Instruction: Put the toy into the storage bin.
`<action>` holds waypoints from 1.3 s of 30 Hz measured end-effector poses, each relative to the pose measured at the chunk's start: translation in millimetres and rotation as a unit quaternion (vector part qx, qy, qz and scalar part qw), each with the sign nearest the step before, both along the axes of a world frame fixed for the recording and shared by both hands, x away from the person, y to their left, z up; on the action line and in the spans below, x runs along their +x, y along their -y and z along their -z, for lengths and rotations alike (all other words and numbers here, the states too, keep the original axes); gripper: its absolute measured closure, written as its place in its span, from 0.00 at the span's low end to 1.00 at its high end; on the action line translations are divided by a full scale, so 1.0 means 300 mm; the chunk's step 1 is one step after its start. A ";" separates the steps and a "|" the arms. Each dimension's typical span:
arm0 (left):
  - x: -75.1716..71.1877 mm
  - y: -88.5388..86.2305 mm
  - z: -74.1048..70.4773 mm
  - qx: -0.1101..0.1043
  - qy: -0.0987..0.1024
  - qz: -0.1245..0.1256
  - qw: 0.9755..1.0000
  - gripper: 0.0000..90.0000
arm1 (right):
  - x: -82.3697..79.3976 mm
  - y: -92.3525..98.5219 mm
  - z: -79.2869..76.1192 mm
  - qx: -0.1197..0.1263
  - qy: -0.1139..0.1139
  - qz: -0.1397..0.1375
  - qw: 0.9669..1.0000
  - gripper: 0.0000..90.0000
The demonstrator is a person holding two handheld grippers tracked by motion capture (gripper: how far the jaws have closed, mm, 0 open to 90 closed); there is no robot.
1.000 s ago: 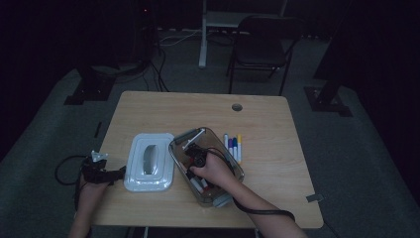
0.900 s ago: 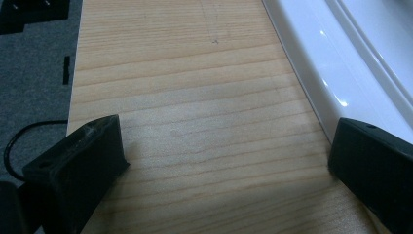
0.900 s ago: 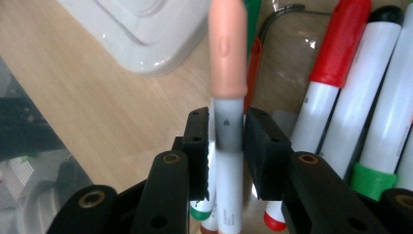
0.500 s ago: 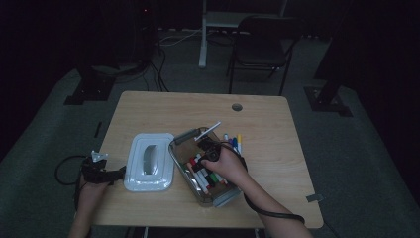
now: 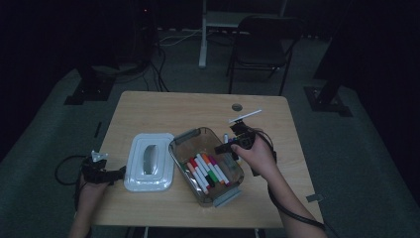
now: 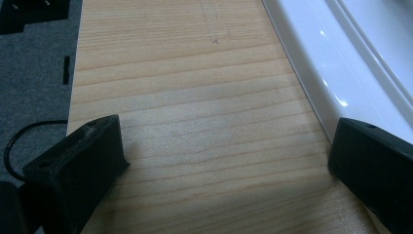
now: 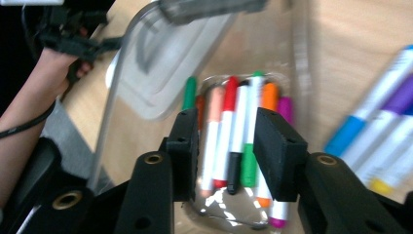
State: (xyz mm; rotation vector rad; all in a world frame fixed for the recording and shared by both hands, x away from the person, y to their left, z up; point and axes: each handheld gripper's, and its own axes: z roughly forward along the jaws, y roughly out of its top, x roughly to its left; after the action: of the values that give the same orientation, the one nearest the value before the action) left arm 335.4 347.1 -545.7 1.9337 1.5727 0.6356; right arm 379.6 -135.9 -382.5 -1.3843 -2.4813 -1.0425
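Lifting right gripper [image 5: 227, 147] off markers [image 5: 205, 172], jaws opening empty.

Wooden table [image 5: 163, 106]: white lid [image 5: 149, 161], clear bin [image 5: 181, 148] (markers inside), loose markers [image 5: 227, 140] beside it.

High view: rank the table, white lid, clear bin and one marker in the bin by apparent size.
1. table
2. clear bin and white lid: too close in size to rank
3. marker
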 end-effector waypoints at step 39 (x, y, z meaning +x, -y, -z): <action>0.000 0.000 0.000 0.000 -0.001 0.000 1.000 0.01 | 0.266 0.212 0.395 -0.087 -0.065 0.177 0.978 0.66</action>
State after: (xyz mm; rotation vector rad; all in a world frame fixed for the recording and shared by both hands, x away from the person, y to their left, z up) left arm 335.3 347.1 -545.7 1.9338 1.5736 0.6340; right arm 459.5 -199.4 -501.0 -1.9330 -2.3314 -0.7683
